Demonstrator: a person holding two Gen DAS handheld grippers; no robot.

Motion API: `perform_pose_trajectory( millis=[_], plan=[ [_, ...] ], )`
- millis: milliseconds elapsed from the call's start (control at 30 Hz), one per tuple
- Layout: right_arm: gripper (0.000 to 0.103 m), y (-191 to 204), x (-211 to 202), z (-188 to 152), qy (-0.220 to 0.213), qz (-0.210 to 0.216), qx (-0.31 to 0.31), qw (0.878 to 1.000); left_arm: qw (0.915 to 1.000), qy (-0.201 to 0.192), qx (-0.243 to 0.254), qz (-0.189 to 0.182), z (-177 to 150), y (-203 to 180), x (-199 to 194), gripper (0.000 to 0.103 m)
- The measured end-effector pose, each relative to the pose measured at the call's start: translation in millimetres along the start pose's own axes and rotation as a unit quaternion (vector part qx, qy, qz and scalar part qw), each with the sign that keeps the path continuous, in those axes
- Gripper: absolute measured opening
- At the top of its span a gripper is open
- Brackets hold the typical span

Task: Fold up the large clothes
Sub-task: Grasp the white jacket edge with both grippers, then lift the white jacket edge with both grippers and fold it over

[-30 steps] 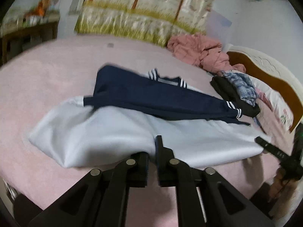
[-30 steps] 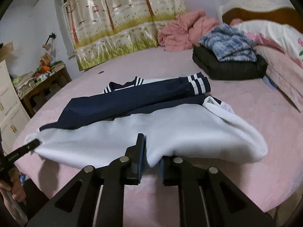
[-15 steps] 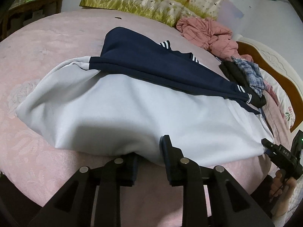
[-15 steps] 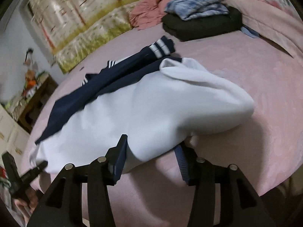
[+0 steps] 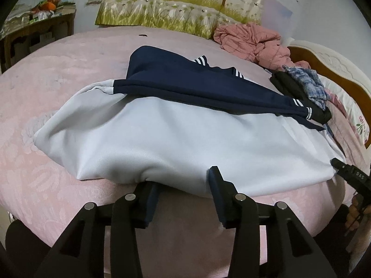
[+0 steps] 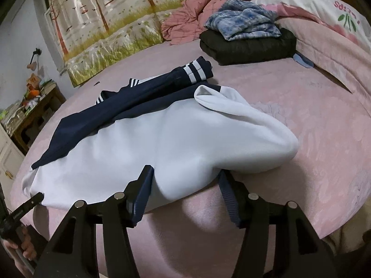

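Note:
A white and navy sweatshirt (image 5: 176, 139) with striped cuffs lies folded across the pink bed; it also shows in the right wrist view (image 6: 148, 143). Its navy sleeves lie over the far side. My left gripper (image 5: 183, 185) is open at the near white hem, with the cloth edge bulging between the jaws. My right gripper (image 6: 185, 183) is open at the near hem too, with a white fold between the jaws. Each gripper shows at the edge of the other's view: the right one (image 5: 347, 173) and the left one (image 6: 25, 206).
The pink bedspread (image 5: 58, 74) covers the bed. A dark folded garment (image 6: 250, 46) with a blue plaid cloth on it sits at the far right. A crumpled pink blanket (image 5: 250, 39), a pillow (image 6: 324, 11), a headboard and a wooden side table (image 6: 30, 113) stand around.
Both grippers were shut on the sweatshirt's near hem a second ago. They have opened and let it go, and the sweatshirt has settled flat on the bed.

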State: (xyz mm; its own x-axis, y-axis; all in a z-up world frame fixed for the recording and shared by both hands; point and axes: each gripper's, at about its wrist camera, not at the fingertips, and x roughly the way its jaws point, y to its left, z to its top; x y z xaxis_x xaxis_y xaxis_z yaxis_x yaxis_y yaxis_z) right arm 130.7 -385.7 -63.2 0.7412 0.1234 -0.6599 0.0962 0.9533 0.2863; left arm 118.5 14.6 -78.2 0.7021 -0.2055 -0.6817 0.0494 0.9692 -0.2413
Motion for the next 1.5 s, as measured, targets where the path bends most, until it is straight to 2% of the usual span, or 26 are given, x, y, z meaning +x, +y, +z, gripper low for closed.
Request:
perform_pose_trajectory(
  millis=[133, 200, 267, 300, 333, 367, 433, 533, 633, 700, 800, 900, 1000, 1133, 1200, 1300, 1333, 1367, 1400, 1433, 1467, 1500],
  plan=[
    [0.054, -1.4, 0.2, -0.7, -0.002, 0.004, -0.001, 1.000, 1.0000, 0.000, 0.000, 0.001, 0.1, -0.2, 3.0, 0.050],
    [0.046, 0.8, 1.1, -1.5, -0.001, 0.008, -0.008, 1.000, 0.9996, 0.001, -0.021, -0.018, 1.7, 3.7, 8.0, 0.060],
    [0.036, 6.7, 4.2, -2.9, 0.003, -0.003, -0.025, 1.000, 0.9987, -0.003, -0.040, -0.033, 5.2, 6.6, 10.0, 0.061],
    [0.033, 11.7, 4.4, -3.8, -0.002, -0.013, -0.038, 0.999, 0.9984, -0.009, -0.044, -0.034, 7.1, 7.5, 9.0, 0.055],
    [0.027, 15.5, 3.1, -4.4, -0.011, -0.014, -0.048, 0.999, 0.9982, -0.022, -0.048, -0.027, 8.8, 8.5, 5.3, 0.041],
    [0.022, 20.1, -0.6, -4.4, -0.025, -0.020, -0.060, 0.998, 0.9977, -0.042, -0.048, -0.022, 11.2, 9.8, -2.3, 0.013],
    [0.018, 29.2, -14.3, -2.6, -0.069, -0.022, -0.086, 0.994, 0.9953, -0.077, -0.042, -0.040, 18.4, 8.6, -19.9, 0.008],
    [0.017, 40.0, -33.6, 13.3, -0.121, -0.017, -0.095, 0.988, 0.9917, -0.127, 0.017, -0.004, 47.4, -13.7, -46.0, 0.007],
    [0.016, 52.1, -33.9, 46.8, -0.147, -0.025, -0.108, 0.983, 0.9899, -0.135, 0.040, 0.019, 90.6, -29.5, -45.8, 0.007],
    [0.016, 60.0, -27.8, 76.2, -0.159, -0.030, -0.116, 0.980, 0.9929, -0.109, 0.030, 0.036, 137.5, -34.2, -32.5, 0.007],
    [0.016, 70.2, -6.9, 124.2, -0.166, -0.028, -0.118, 0.979, 0.9955, -0.084, 0.017, 0.040, 190.7, -31.6, -3.3, 0.007],
    [0.016, 76.0, 27.2, 168.1, -0.155, -0.031, -0.105, 0.982, 0.9976, -0.042, 0.013, 0.053, 236.0, -28.4, 47.3, 0.007],
    [0.016, 75.8, 75.8, 200.6, -0.111, -0.033, -0.083, 0.990, 0.9979, -0.009, 0.001, 0.064, 254.7, -18.7, 95.4, 0.007],
    [0.016, 74.2, 131.3, 215.7, -0.090, -0.049, -0.078, 0.992, 0.9956, -0.026, 0.034, 0.083, 254.4, -16.3, 136.9, 0.007],
    [0.016, 72.1, 149.7, 216.6, -0.083, -0.050, -0.080, 0.992, 0.9954, -0.024, 0.032, 0.087, 251.0, -12.0, 156.1, 0.008],
    [0.020, 65.8, 172.4, 215.2, -0.072, -0.042, -0.079, 0.993, 0.9963, -0.021, 0.023, 0.080, 246.9, -4.7, 171.4, 0.012],
    [0.025, 62.9, 178.0, 214.0, -0.066, -0.041, -0.077, 0.994, 0.9967, -0.027, 0.026, 0.072, 244.2, -2.3, 172.8, 0.013],
    [0.037, 60.6, 181.6, 212.2, -0.064, -0.043, -0.074, 0.994, 0.9970, -0.030, 0.029, 0.066, 240.4, -2.3, 172.4, 0.017],
    [0.045, 56.5, 183.4, 210.1, -0.064, -0.048, -0.067, 0.994, 0.9966, -0.036, 0.033, 0.066, 235.0, -1.5, 170.7, 0.032],
    [0.063, 52.4, 183.0, 208.3, -0.064, -0.054, -0.059, 0.995, 0.9962, -0.041, 0.036, 0.068, 231.2, -2.7, 168.2, 0.047],
    [0.073, 47.7, 180.8, 206.4, -0.061, -0.053, -0.050, 0.995, 0.9954, -0.052, 0.045, 0.067, 224.6, -4.4, 163.0, 0.070],
    [0.075, 44.5, 176.7, 204.4, -0.060, -0.046, -0.044, 0.996, 0.9938, -0.069, 0.060, 0.063, 217.2, -6.6, 155.0, 0.084]
  ],
)
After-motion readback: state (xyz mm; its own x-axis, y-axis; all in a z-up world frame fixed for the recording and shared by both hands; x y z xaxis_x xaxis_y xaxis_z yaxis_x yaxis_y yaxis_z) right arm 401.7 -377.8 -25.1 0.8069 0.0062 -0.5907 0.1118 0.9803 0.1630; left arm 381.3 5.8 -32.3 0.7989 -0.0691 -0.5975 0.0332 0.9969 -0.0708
